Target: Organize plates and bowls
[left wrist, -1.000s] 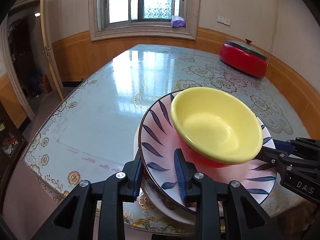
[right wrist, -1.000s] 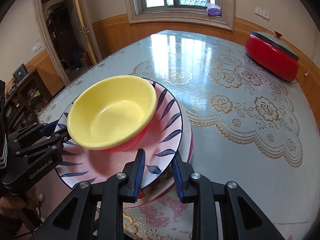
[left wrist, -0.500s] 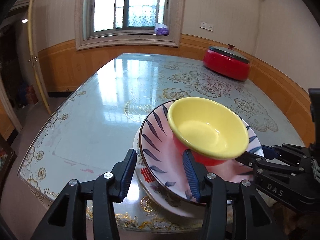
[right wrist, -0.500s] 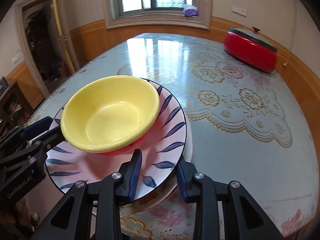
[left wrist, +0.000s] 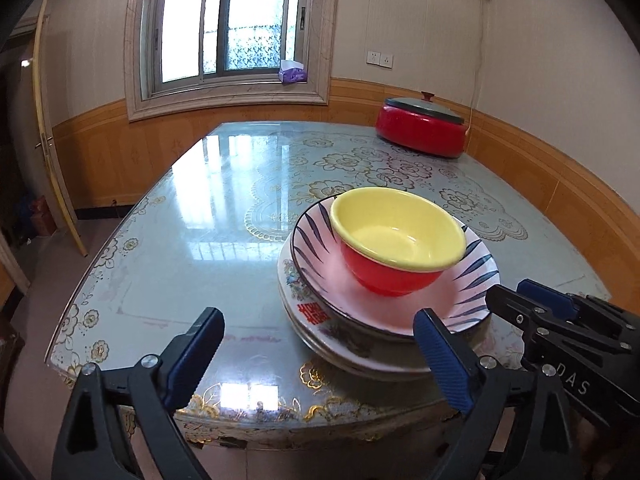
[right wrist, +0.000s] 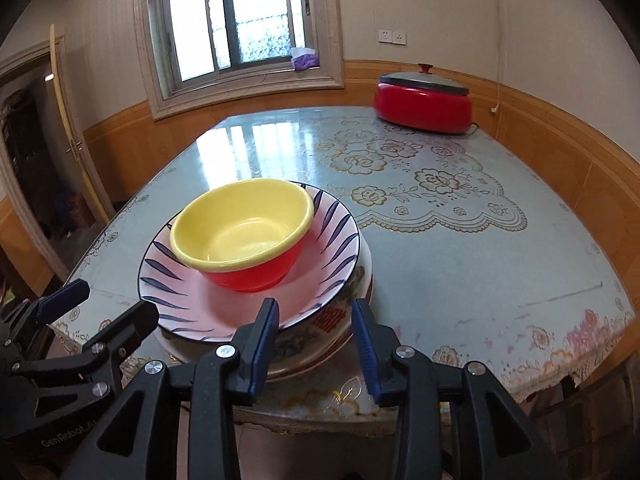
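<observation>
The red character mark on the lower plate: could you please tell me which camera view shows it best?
The left wrist view. There the red mark sits in the open on the lower plate, left of the pink striped plate. In the right wrist view the mark shows only between the right claw's fingers.

You can read "DAS" on the right tool (left wrist: 524, 300) in the left view, "GenRobot.AI" on the left tool (right wrist: 104, 304) in the right view. Red characters mark a lower plate (left wrist: 316, 314); unreadable.
</observation>
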`<move>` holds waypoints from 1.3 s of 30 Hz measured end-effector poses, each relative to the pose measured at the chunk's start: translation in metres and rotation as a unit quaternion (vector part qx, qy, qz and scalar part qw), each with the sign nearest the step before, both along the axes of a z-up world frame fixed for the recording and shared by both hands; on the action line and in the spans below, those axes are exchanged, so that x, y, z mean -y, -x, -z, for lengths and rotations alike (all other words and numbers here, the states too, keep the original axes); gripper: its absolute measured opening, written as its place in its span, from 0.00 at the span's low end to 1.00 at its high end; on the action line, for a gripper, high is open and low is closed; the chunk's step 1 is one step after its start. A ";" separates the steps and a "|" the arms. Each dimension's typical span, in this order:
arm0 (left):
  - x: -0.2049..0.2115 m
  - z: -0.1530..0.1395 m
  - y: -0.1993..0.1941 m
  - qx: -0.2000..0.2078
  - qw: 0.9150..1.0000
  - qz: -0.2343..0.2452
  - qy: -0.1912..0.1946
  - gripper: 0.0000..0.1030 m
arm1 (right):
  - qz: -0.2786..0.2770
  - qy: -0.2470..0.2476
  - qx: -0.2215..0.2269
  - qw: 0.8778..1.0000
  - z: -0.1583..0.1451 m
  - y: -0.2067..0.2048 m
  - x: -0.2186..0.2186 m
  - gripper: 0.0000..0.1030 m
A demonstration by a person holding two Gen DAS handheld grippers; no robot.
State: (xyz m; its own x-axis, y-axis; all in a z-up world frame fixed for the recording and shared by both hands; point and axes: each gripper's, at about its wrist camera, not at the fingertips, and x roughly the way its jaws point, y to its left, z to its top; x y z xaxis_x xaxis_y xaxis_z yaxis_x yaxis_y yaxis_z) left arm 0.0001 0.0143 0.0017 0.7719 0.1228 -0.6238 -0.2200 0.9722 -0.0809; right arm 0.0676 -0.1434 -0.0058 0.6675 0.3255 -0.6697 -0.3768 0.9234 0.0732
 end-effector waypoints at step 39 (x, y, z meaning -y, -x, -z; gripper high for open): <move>0.019 0.004 0.051 0.008 1.000 -0.001 -0.024 1.00 | 0.129 0.034 0.055 0.990 0.005 0.061 0.010 0.41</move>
State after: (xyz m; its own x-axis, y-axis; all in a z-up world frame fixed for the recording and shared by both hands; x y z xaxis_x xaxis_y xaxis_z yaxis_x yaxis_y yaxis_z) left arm -0.0506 -0.0045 -0.0027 0.7813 0.1549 -0.6046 -0.2218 0.9744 -0.0369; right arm 0.0071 -0.1535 -0.0109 0.7926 0.0916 -0.6028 -0.1303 0.9913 -0.0206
